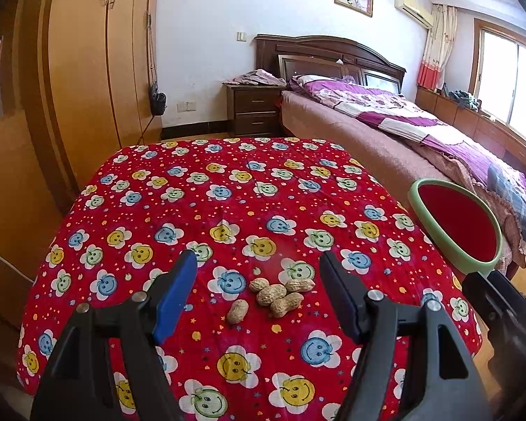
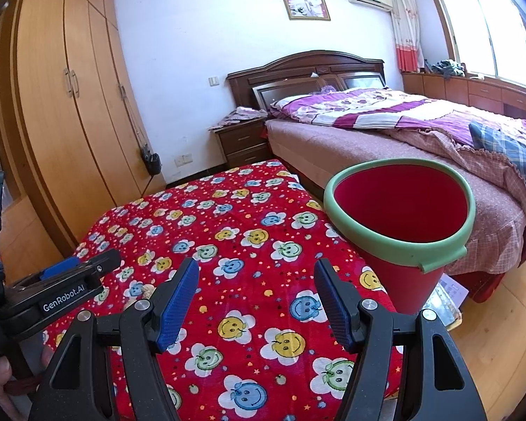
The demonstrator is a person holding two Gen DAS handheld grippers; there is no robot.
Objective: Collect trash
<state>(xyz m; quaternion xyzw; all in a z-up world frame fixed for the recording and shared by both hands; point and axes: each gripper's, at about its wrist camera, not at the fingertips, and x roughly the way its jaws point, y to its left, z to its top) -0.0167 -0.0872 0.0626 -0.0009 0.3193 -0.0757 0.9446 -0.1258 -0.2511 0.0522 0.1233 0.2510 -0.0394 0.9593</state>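
Several peanut shells (image 1: 275, 296) lie in a small cluster on the red smiley-flower tablecloth (image 1: 228, 193). My left gripper (image 1: 259, 263) is open and empty, hovering just above and in front of the shells. A red bucket with a green rim (image 2: 399, 217) stands at the table's right edge; it also shows in the left wrist view (image 1: 463, 226). My right gripper (image 2: 256, 273) is open and empty, to the left of the bucket's base. The left gripper (image 2: 70, 280) shows at the left in the right wrist view.
A bed with purple bedding (image 2: 385, 122) stands right behind the table. A dark nightstand (image 1: 254, 108) is at the back. Wooden wardrobes (image 1: 87, 70) line the left wall. Papers (image 2: 449, 294) lie on the floor by the bucket.
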